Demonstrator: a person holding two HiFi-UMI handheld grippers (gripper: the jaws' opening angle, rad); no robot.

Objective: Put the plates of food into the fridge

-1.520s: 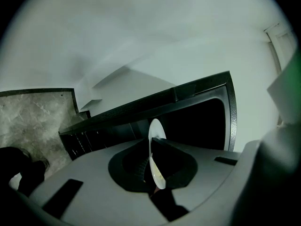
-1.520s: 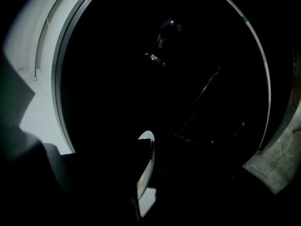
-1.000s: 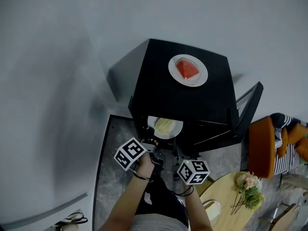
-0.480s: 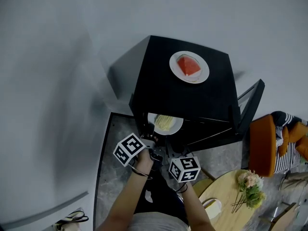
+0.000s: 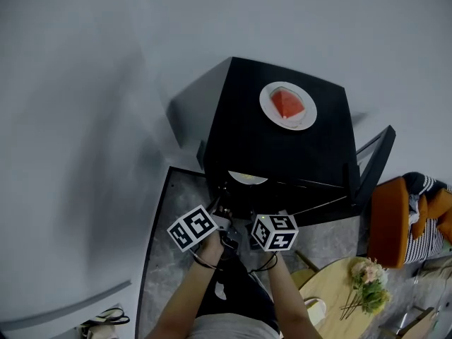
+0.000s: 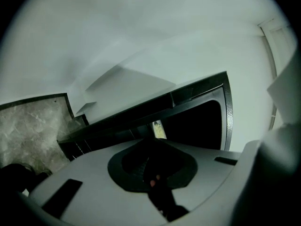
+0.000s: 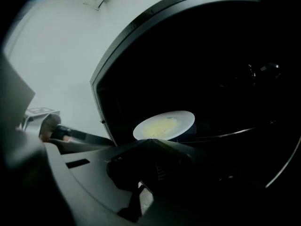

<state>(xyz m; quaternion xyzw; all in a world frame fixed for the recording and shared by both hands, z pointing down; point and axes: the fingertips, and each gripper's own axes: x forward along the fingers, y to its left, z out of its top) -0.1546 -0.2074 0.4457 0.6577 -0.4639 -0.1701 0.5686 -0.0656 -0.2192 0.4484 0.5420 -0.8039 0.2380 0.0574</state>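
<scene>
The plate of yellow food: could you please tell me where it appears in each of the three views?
Head view: the plate of yellow food is a sliver at the centre, under the front edge of the fridge top.
Left gripper view: probably the thin strip near the centre, between dark fridge parts.
Right gripper view: centre, whole, inside the fridge.
Shared landmark: the black fridge's open front.

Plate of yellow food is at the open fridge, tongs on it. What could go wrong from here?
The plate of yellow food is gripped only at its near rim by the right tongs, so it could tilt and spill. Bumping the fridge might slide the watermelon plate sitting on its top.
</scene>
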